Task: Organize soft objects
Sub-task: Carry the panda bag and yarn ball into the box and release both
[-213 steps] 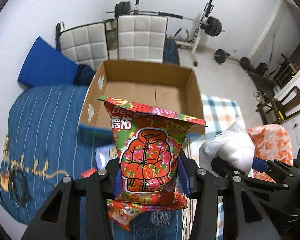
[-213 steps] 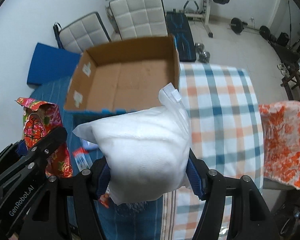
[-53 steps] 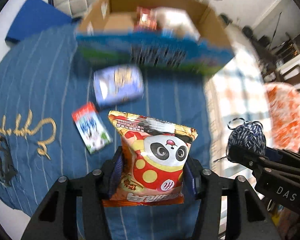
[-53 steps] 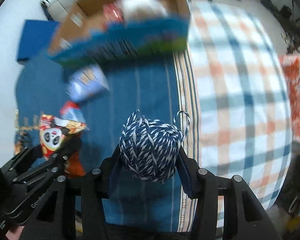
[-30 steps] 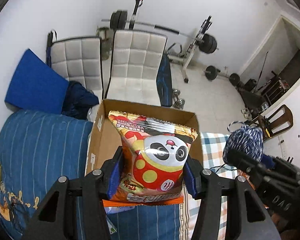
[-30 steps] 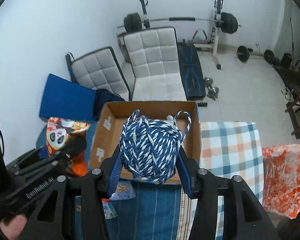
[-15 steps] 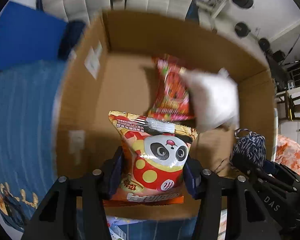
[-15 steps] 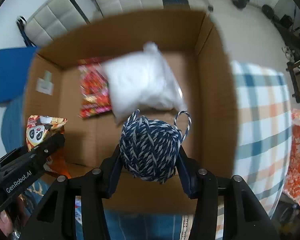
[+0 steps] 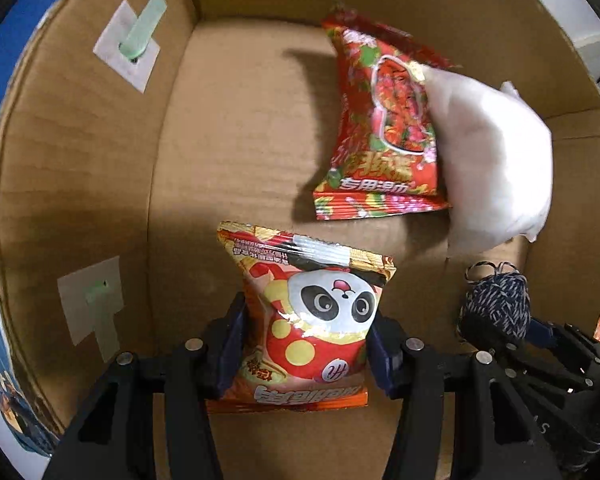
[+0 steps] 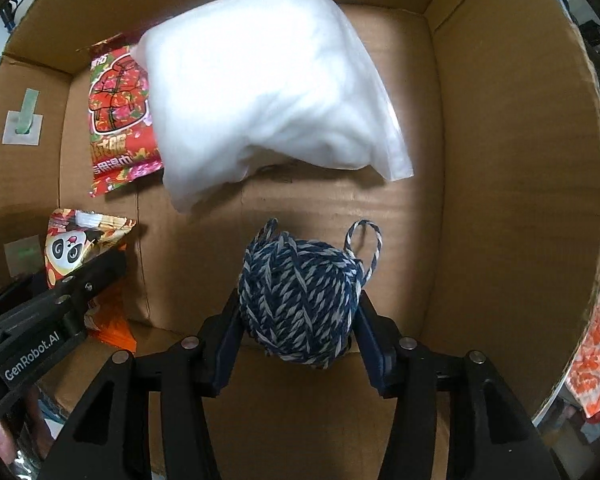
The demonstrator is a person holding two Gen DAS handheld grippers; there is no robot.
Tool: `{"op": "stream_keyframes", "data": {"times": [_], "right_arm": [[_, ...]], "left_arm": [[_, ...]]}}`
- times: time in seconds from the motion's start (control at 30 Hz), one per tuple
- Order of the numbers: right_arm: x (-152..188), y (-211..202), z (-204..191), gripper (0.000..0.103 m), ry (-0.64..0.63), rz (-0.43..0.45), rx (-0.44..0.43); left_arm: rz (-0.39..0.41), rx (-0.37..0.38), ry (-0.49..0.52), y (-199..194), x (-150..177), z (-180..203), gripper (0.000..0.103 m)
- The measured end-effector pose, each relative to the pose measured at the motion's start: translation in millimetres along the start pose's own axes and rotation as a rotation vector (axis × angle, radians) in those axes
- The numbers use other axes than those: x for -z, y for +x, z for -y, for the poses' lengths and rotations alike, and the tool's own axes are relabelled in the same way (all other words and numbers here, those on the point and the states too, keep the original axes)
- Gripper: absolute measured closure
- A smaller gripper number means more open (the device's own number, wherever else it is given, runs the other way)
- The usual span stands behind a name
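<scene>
My left gripper (image 9: 306, 344) is shut on an orange panda snack bag (image 9: 306, 316) and holds it inside the cardboard box (image 9: 80, 184), near its front left. My right gripper (image 10: 298, 320) is shut on a blue-and-white yarn ball (image 10: 298, 296), inside the box near the front. The panda bag also shows in the right wrist view (image 10: 76, 248), and the yarn ball in the left wrist view (image 9: 496, 304). A red floral snack bag (image 9: 376, 120) and a white soft bag (image 10: 260, 80) lie on the box floor at the back.
The box walls (image 10: 512, 160) rise on all sides around both grippers. Taped labels (image 9: 132, 44) sit on the left wall. An orange floral cloth (image 10: 598, 344) shows outside the box at the right.
Both grippers have moved down into the box with their objects still held. The box floor and the two bags lying on it look closer now.
</scene>
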State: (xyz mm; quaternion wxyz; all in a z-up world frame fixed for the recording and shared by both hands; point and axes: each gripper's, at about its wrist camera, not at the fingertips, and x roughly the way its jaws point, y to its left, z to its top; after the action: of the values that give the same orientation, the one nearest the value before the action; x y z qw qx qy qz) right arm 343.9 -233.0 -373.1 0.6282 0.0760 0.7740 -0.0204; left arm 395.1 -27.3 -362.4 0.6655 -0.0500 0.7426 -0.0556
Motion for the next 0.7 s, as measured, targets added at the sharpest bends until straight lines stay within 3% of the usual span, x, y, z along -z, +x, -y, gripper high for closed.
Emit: {"op": "stream_keyframes", "data": {"times": [0.27, 0.47, 0.7], "right_arm": [[-14, 7, -7, 0.041, -0.013, -0.015, 0.032], [-13, -2, -10, 0.021, -0.024, 0.014, 0.044], [-1, -27, -26, 0.014, -0.035, 0.055, 0.049]], "left_arm": [[-0.041, 0.029, -0.041, 8, 7, -9, 0.051], [0.013, 0.053, -0.05, -11, 5, -7, 0.028], [0.103, 0.047, -0.044, -48, 18, 2, 0.006]]}}
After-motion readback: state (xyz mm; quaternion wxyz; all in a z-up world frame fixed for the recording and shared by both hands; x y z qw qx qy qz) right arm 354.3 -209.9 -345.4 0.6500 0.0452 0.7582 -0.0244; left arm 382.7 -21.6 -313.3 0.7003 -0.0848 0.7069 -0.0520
